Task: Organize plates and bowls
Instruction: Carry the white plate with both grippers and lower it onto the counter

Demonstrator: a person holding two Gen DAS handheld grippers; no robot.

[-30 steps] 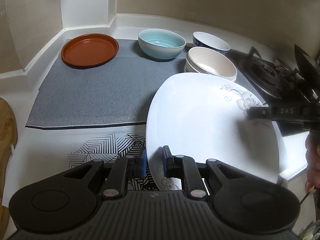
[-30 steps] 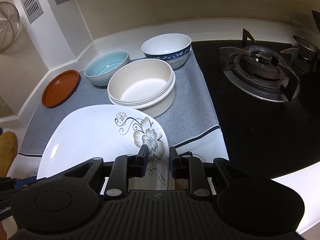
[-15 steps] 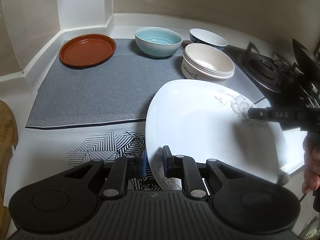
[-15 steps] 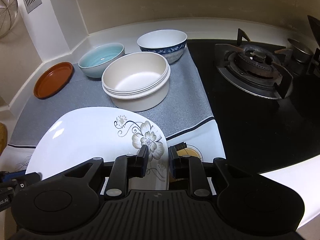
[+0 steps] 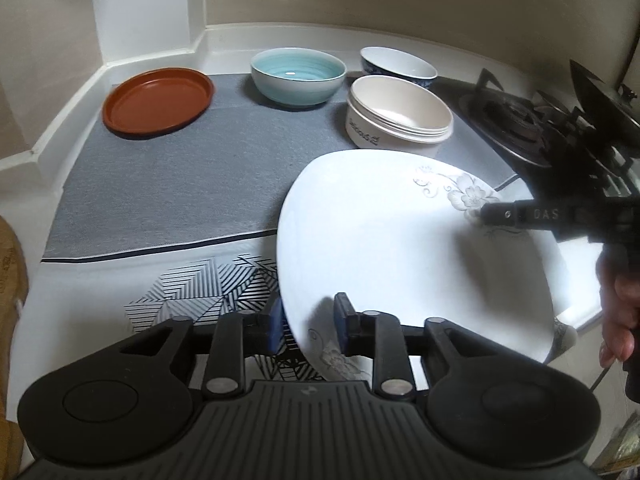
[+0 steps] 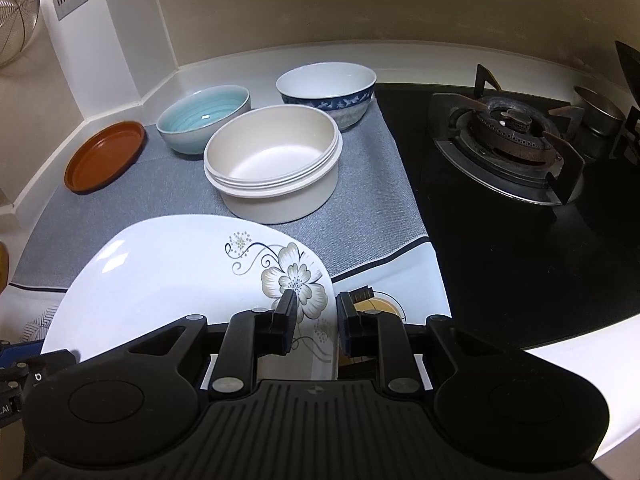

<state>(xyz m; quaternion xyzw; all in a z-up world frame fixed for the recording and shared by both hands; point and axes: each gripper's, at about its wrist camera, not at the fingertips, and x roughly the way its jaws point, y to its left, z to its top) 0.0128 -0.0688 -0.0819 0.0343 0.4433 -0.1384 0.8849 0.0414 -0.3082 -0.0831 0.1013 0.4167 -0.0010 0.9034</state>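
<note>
Left gripper: its jaws have just been opening. The near edge of the white plate sits between the pads, but there is now a gap on each side; it looks released.

Right gripper: jaws narrow, straddling the plate's flowered corner. The left pad lies on the flower print. Whether the right pad still presses the rim I cannot tell, because the plate's edge hides the contact.

White plate: at the front of the counter, over the patterned end of the grey mat. It lies in front of the cream tub and apart from it. Its underside is hidden, so full rest on the counter is a guess.

Other dishes: the brown plate is at the far left of the mat. The teal bowl and the blue-patterned bowl are at the back.

Stove: to the right, off the mat.

Step in hand: letting go of the white plate after setting it down, as I judge it.

Doing it well: open the left pads fully before drawing back, so neither pad drags the rim. Keep the right side steady until the plate lies flat, then part those jaws too. Pull both grippers straight back along the fingers, without lifting.
</note>
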